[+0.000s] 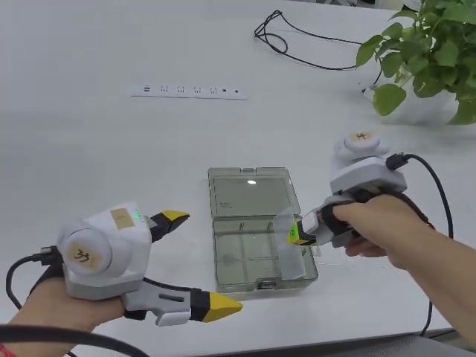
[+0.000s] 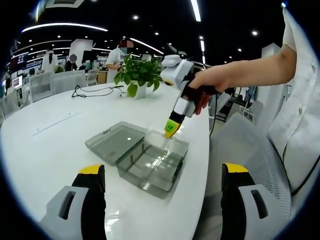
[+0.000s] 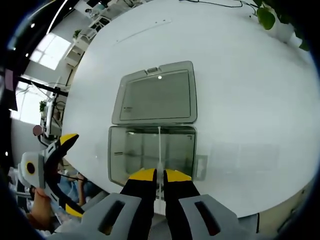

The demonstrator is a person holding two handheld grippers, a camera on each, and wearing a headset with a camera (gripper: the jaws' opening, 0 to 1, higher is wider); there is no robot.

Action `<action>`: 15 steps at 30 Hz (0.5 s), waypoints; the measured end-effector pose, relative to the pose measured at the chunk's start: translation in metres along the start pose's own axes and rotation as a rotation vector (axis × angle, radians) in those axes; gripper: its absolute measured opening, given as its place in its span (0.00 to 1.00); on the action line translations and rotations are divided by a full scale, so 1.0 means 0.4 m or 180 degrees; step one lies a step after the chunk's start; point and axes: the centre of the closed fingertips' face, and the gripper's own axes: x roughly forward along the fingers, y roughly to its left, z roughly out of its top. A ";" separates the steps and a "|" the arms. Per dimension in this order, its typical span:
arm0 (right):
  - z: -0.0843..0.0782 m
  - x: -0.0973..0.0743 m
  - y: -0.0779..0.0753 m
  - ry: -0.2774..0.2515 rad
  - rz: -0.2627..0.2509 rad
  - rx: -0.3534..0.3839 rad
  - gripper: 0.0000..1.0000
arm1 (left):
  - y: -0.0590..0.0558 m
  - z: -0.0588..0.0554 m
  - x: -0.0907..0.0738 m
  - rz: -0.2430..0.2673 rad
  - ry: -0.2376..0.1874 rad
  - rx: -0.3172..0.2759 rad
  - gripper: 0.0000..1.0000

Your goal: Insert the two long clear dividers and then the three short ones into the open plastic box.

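The open smoky plastic box (image 1: 256, 277) lies near the table's front edge, its lid (image 1: 249, 192) folded flat behind the tray. My right gripper (image 1: 300, 236) is shut on a clear divider (image 1: 286, 229) and holds it upright over the right half of the tray. In the right gripper view the jaws (image 3: 160, 174) pinch the divider (image 3: 159, 147) edge-on, running front to back across the tray (image 3: 125, 155). My left gripper (image 1: 199, 260) hovers open left of the box, holding nothing. Its own view shows the box (image 2: 150, 165) and the right gripper (image 2: 171, 129) beyond its jaws (image 2: 163, 170).
A white power strip (image 1: 190, 91) lies at the back, with a black cable (image 1: 297, 37) and a potted plant (image 1: 431, 52) at the far right. Faint clear pieces (image 3: 245, 156) lie on the table right of the box. The table's front edge runs just below the box.
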 end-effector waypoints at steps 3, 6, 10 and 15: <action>0.009 0.004 -0.011 0.0009 -0.0028 0.0002 0.07 | -0.001 0.001 0.001 -0.0001 -0.0006 -0.0003 0.99; 0.012 0.011 -0.017 0.0006 -0.0025 0.0022 0.07 | -0.002 0.005 0.001 0.0000 -0.0024 -0.0015 0.99; 0.015 0.013 -0.017 0.0009 -0.0020 0.0046 0.07 | 0.000 0.007 0.001 0.0008 -0.0038 -0.0029 0.98; 0.016 0.014 -0.017 0.0020 -0.0023 0.0056 0.06 | -0.002 0.009 0.003 0.0002 -0.0049 -0.0039 0.98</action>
